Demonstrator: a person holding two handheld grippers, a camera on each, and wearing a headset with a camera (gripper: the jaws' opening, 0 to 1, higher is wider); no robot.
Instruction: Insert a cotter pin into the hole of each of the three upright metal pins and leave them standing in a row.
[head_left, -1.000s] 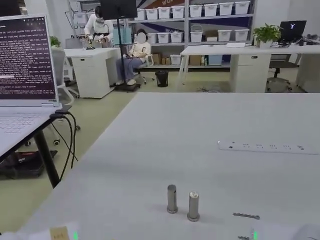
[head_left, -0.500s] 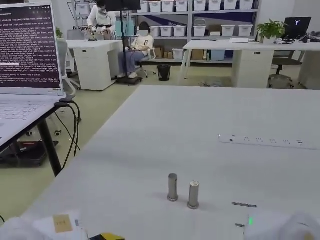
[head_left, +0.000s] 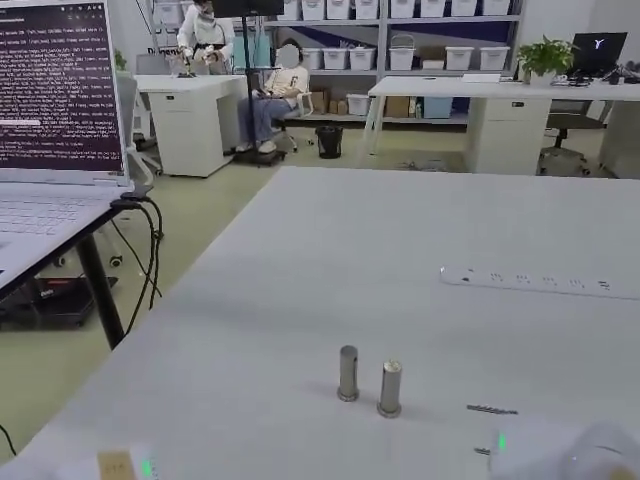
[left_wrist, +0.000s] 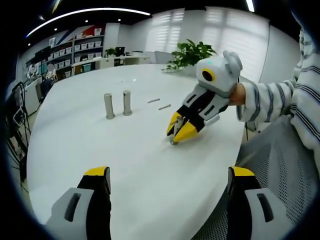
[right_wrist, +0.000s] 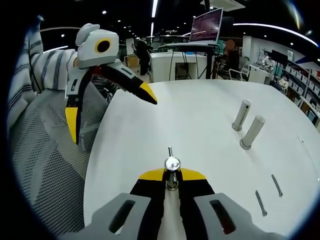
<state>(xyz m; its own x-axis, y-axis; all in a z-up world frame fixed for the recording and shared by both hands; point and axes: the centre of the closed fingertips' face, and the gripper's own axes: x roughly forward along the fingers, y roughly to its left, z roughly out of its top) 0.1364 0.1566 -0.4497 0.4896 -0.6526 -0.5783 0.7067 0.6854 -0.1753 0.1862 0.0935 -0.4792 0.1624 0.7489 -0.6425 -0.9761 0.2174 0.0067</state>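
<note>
In the right gripper view the left gripper (right_wrist: 111, 114) hung at ten o'clock, its jaws spread wide with nothing between them. At six o'clock the right gripper (right_wrist: 171, 179) was clamped tight on a metal pin (right_wrist: 172, 164), held upright low over the white table (right_wrist: 200, 110). Two more upright pins (right_wrist: 241, 115) stood side by side at two o'clock, near each other but apart. Two loose cotter pins (right_wrist: 276, 185) lay flat at four o'clock, untouched.

Head cam looks fwd/down over table (head_left: 300, 290). Gripper cams sit low, facing each other; all share upright pins (head_left: 348, 372).
</note>
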